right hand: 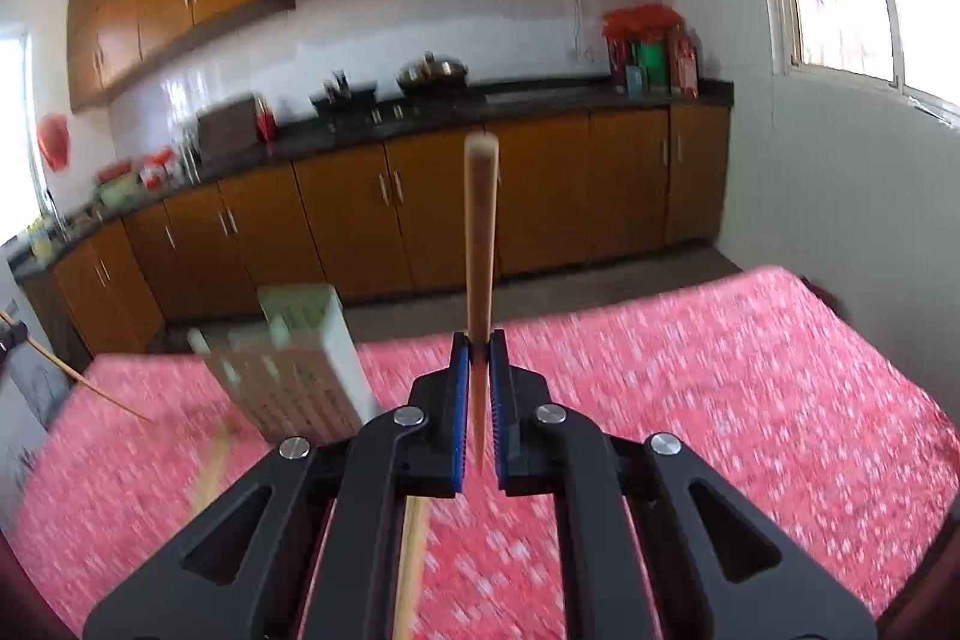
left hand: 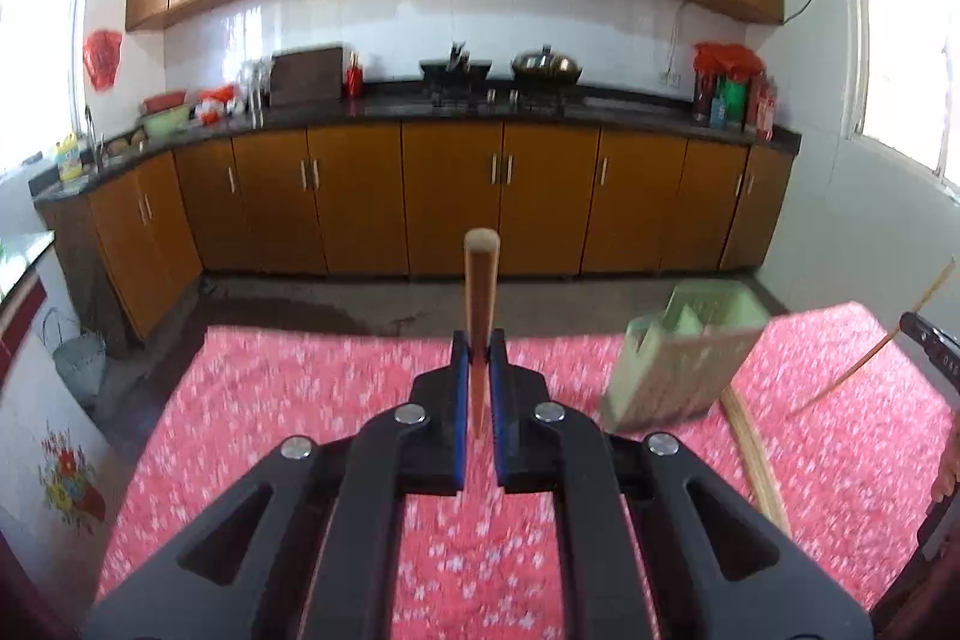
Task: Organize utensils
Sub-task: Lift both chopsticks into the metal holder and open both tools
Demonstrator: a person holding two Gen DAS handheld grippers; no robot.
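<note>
The left tool [left hand: 479, 347] is gripping a wooden chopstick [left hand: 480, 280] tightly, holding it upright over the pink-clothed counter [left hand: 270, 400]. The pale green utensil holder [left hand: 684, 358] is standing between them, loose chopsticks [left hand: 753, 460] lying beside it. The right tool [right hand: 479, 347] is clamping its own chopstick [right hand: 481, 232] likewise.

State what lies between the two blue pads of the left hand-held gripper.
In the left wrist view, a wooden chopstick is clamped between the pads of the left hand-held gripper, pointing forward.
</note>
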